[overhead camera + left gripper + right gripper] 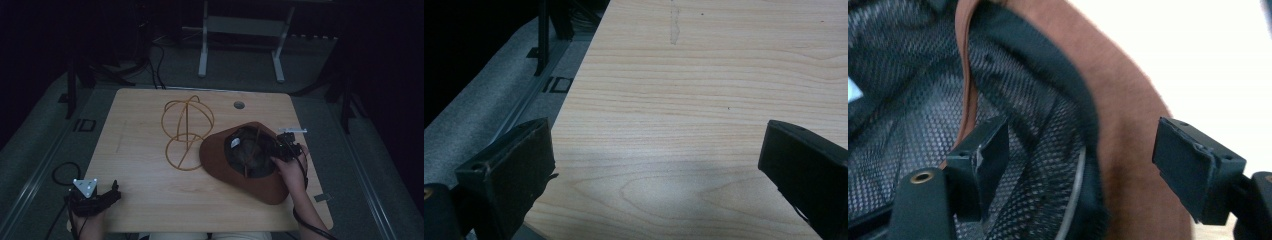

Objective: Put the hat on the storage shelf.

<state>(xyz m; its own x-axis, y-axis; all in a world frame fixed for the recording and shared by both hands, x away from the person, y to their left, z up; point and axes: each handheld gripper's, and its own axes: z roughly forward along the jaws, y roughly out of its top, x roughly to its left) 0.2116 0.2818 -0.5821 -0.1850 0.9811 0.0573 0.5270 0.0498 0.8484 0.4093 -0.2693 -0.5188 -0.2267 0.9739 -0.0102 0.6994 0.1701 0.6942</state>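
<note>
Presently the right gripper (280, 148) is straddling the rim of the brown hat (227, 157), which is lying crown-down on the bench (140, 195) beside the wire hat stand (186, 131). Its fingers (990, 160) are spread, one inside the mesh lining, one outside the brim, not yet pinching, likely preparing a lift. Left gripper (95, 197) is resting at the bench's near corner, fingers released, holding nothing.

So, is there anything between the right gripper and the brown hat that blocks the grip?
Nothing visible does. The right gripper is already at the hat, which lies upside down on the table: one jaw is inside over the black mesh lining, the other outside over the brim, and the jaws are open with the hat's edge between them.
</note>
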